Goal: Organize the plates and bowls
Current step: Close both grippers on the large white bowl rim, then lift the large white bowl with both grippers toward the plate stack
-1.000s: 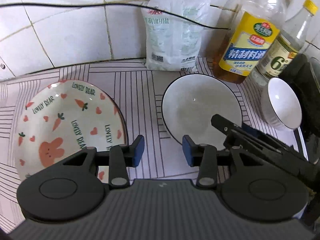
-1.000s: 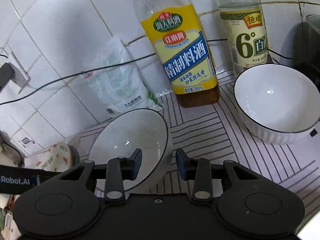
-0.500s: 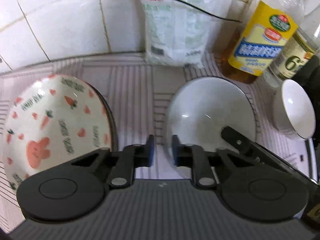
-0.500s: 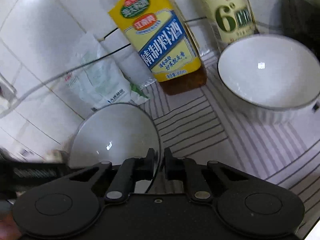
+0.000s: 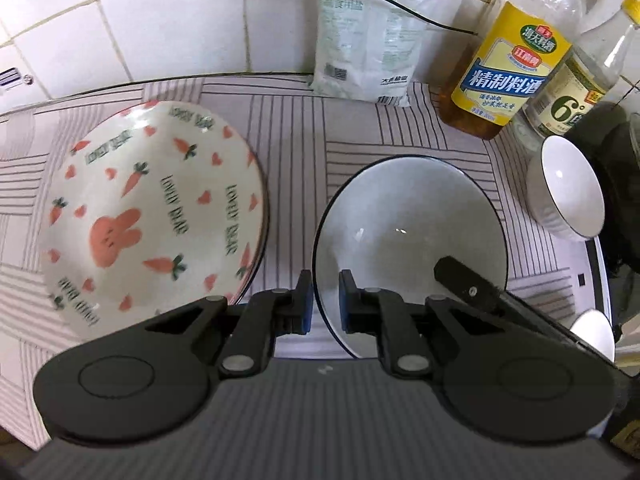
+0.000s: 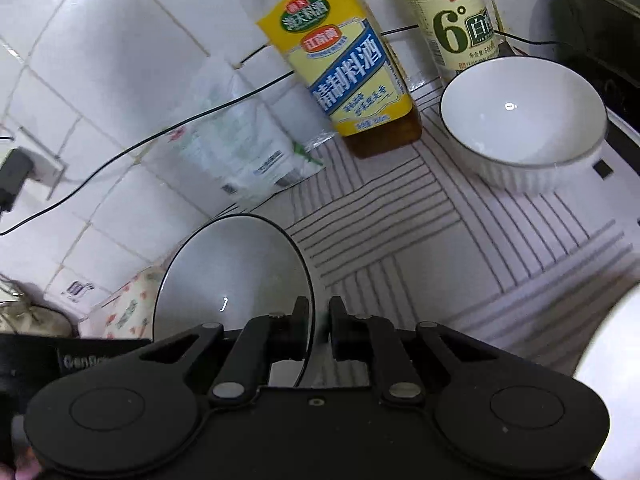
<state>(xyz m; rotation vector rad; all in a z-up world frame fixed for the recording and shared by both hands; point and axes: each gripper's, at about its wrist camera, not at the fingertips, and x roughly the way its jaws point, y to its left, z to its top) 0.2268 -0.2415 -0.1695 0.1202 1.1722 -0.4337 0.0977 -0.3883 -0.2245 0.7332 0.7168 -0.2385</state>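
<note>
A white bowl with a thin black rim (image 5: 408, 232) sits mid-counter on the striped mat, and both grippers hold it. My left gripper (image 5: 324, 304) is shut on its left rim. My right gripper (image 6: 318, 328) is shut on the bowl's (image 6: 232, 280) opposite rim, and the bowl looks tilted in that view. The right gripper's black body (image 5: 472, 284) reaches over the bowl's right side. A carrot-and-rabbit plate (image 5: 152, 216) lies to the left, with only its edge (image 6: 132, 312) showing behind the bowl. A small ribbed white bowl (image 5: 568, 188) (image 6: 520, 128) stands to the right.
Against the tiled wall stand a salt bag (image 5: 364, 40), a yellow-labelled cooking wine bottle (image 5: 500, 76) and a vinegar bottle (image 6: 452, 20). A black cable (image 6: 200, 116) runs along the wall. A dark appliance (image 5: 616, 184) blocks the right side.
Both grippers went from open to shut on opposite rims of the black-rimmed bowl. The right wrist view has rolled, so the bottles now lean and the bowl appears tipped.
</note>
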